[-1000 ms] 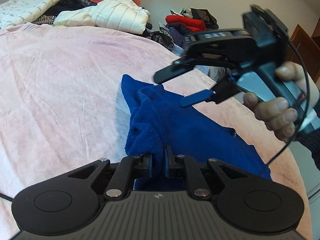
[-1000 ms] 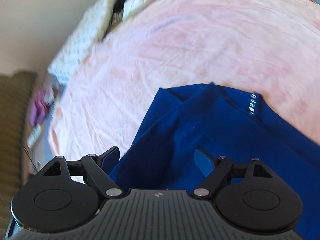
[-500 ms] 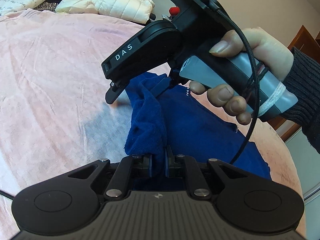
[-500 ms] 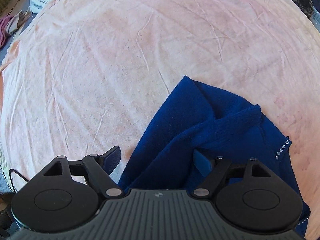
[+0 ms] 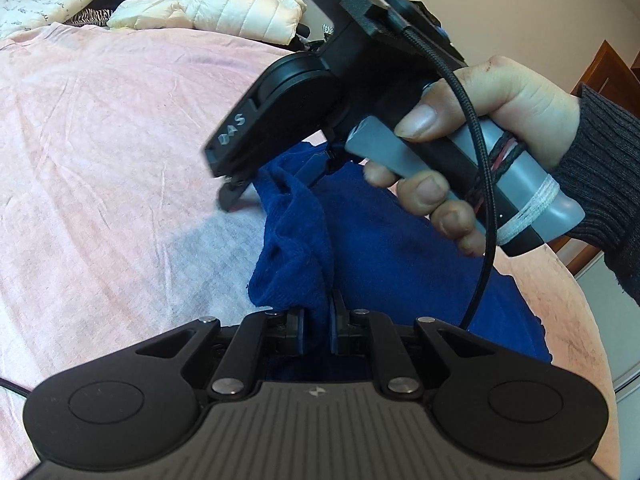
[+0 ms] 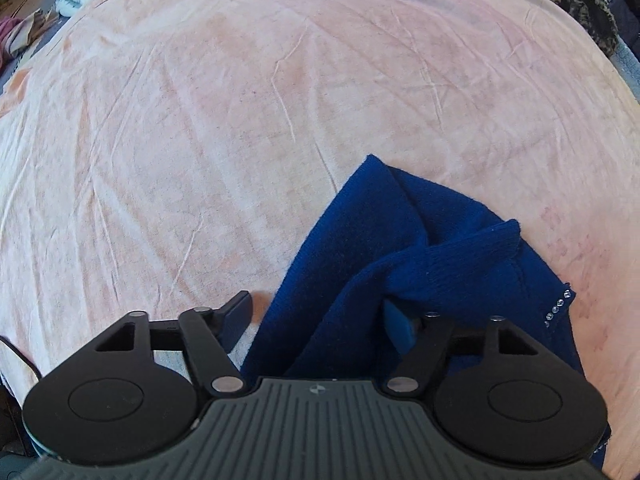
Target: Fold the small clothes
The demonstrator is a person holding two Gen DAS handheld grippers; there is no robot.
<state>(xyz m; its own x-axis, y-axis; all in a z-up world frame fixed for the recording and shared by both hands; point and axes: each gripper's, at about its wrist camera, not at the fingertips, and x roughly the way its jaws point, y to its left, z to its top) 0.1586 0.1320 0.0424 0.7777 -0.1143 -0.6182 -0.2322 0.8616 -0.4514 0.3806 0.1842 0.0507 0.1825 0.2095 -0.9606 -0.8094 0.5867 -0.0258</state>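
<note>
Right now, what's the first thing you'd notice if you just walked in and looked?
The bright blue sweater pops out, bunched on the pink blanket. The left gripper pinches a fold of it, while the right gripper, held in a hand, is open over its far edge. Behind, a white puffy jacket tops a clothes pile.

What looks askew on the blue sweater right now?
The blue sweater is bunched and twisted along its edge rather than flat. The left gripper pinches that ridge; the open right gripper straddles it.
</note>
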